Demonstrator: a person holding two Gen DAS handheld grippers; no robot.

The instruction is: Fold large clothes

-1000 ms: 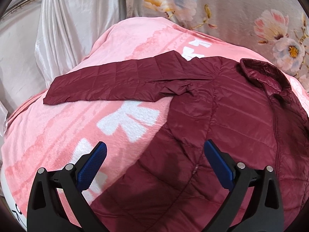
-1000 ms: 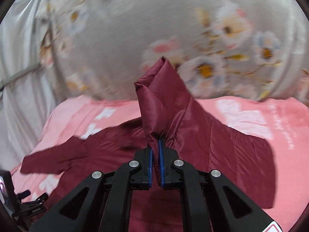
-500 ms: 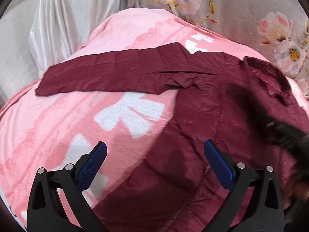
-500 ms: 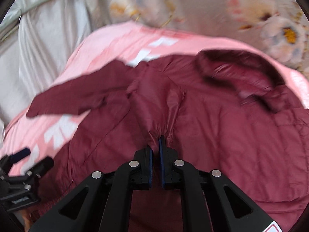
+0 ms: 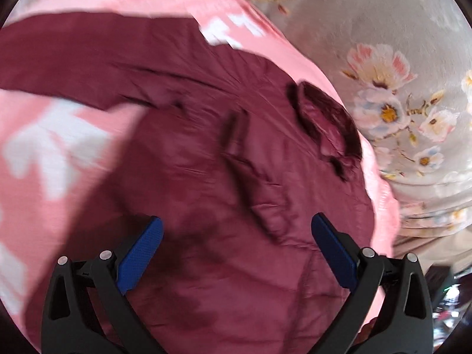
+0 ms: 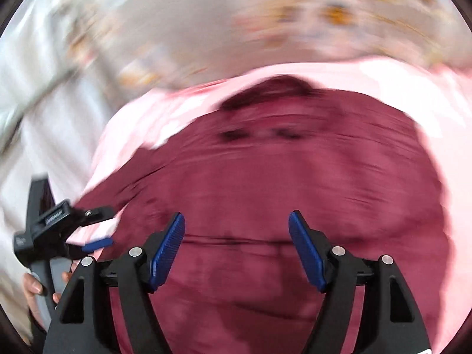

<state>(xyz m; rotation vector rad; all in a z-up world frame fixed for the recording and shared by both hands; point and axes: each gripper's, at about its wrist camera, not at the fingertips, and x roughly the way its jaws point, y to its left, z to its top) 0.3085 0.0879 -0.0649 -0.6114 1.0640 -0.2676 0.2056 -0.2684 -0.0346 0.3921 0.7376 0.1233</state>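
Observation:
A maroon quilted jacket [image 5: 206,153] lies flat on a pink blanket [image 5: 53,135]. Its left sleeve [image 5: 88,59] stretches out to the left. Its other sleeve [image 5: 253,177] lies folded across the body, and the collar [image 5: 324,118] is at the far right. My left gripper [image 5: 236,244] is open and empty just above the jacket's lower body. In the blurred right wrist view the jacket [image 6: 280,191] fills the middle. My right gripper [image 6: 236,244] is open and empty above it. The left gripper [image 6: 59,230] shows at the left edge of that view.
A grey floral cloth [image 5: 398,73] hangs behind the blanket at the back and right. A pale satin cloth [image 6: 35,132] lies to the left. The blanket's right edge [image 5: 383,206] drops off close beside the jacket.
My right gripper has opened and let go of the sleeve, which now lies folded over the jacket's body. It has drawn back. My left gripper has swung right over the jacket.

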